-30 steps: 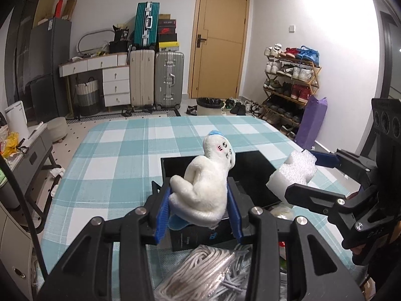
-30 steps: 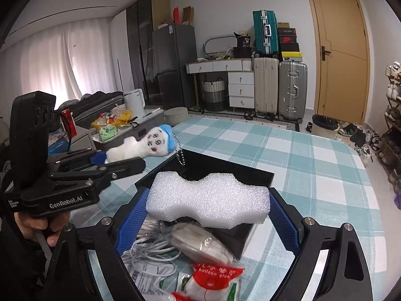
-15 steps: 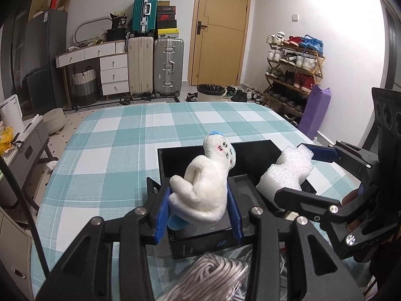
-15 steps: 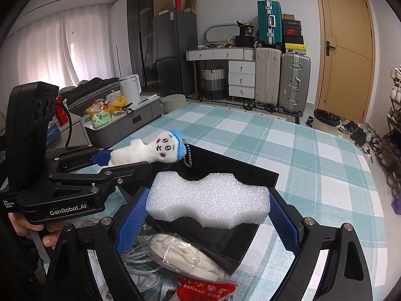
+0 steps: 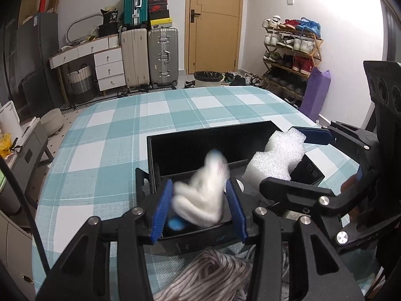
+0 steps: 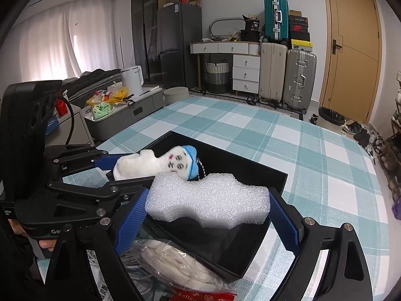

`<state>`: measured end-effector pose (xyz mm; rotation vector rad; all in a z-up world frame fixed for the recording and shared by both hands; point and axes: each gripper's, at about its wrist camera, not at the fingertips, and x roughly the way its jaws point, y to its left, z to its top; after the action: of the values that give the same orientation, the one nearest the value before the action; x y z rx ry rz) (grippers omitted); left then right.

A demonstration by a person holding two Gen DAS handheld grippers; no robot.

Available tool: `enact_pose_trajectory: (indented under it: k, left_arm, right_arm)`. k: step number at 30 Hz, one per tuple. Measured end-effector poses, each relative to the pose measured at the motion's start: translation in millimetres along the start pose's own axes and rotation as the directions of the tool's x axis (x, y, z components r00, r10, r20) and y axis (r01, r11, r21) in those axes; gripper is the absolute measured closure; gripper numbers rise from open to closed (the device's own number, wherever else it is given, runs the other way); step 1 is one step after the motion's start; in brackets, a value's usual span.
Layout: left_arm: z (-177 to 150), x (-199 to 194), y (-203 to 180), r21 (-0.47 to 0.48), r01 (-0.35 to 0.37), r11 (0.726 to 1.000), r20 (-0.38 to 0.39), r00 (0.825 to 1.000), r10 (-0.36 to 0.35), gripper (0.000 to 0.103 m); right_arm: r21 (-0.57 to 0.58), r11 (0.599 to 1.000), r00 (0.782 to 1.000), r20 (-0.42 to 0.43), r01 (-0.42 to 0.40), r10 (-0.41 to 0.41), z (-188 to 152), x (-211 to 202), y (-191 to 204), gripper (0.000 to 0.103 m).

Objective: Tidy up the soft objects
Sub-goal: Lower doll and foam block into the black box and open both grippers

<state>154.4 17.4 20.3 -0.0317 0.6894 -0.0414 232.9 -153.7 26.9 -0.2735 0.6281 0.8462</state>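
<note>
the plush doll [image 5: 200, 195] sits between the blue pads of your left gripper [image 5: 199, 205], right over the near left part of the black box [image 5: 213, 135]. it shows blurred, and the jaws are opening around it, so your grip looks to be letting go: the doll is placed there to drop into the box, not onto the checked tablecloth [image 5: 105, 150]. from the right wrist view the doll [image 6: 155, 163] lies tilted with its blue-capped head toward the far side, its bead chain hanging over the box [image 6: 250, 165] interior.

your right gripper [image 6: 208, 213] stands wide, clamped end to end on the white foam block [image 6: 208, 203]. you hold it by its ends because that gives the pads flat faces to press. it hangs just above the near right edge of the box, close beside the doll, likely next to go in.

near you, outside the box, lie a coil of cord [image 5: 210, 273] and a bagged white bundle [image 6: 175, 263], probably waiting their turn.
</note>
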Motion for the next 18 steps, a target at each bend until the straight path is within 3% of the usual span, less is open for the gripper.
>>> enact_pose_trajectory:
  k: [5,14,18]
  left_arm:
    - [1,1,-5,0.022,-0.015,1.000,-0.020,1.000,0.015,0.054]
    - [2,-2,-3,0.000,-0.003,1.000,-0.038,0.999,0.003,0.054]
    - [3,-6,-1,-0.018,0.049,0.999,-0.034,0.998,-0.049,0.038]
  right_arm:
    - [0.005,1.000,1.000,-0.011,-0.008,0.008,-1,3,-6,0.002]
    - [0.017,1.000,1.000,0.017,0.016,-0.016,-4,-15,-12,0.001]
    - [0.041,0.999,0.999,0.024,0.024,-0.025,-8,-26,-16,0.001]
